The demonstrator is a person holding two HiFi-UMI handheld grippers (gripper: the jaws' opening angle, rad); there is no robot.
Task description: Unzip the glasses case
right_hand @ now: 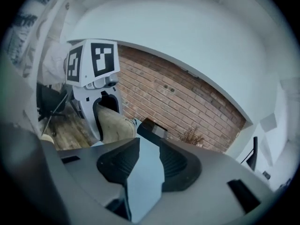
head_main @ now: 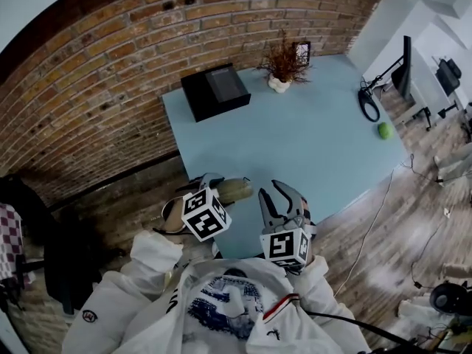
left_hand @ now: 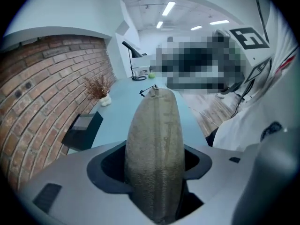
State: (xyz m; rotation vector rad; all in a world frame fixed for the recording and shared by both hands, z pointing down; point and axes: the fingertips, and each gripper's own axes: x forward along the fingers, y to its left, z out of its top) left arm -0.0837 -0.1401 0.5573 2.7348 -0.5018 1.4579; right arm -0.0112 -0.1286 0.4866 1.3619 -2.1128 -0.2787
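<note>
My left gripper (left_hand: 154, 172) is closed tight on the glasses case (left_hand: 153, 125), with the zipper pull (left_hand: 153, 91) at the end far from my fingers. The seam looks shut, so I think the unzipping remains. My right gripper (right_hand: 148, 158) stands parted and empty. Beyond it are a pale blue table (head_main: 310, 139) and a brick wall (head_main: 110, 72).

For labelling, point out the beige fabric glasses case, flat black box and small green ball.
beige fabric glasses case (left_hand: 154, 149): left gripper view, mid-body.
flat black box (head_main: 216, 91): head view, lid.
small green ball (head_main: 384, 130): head view, centre.
</note>
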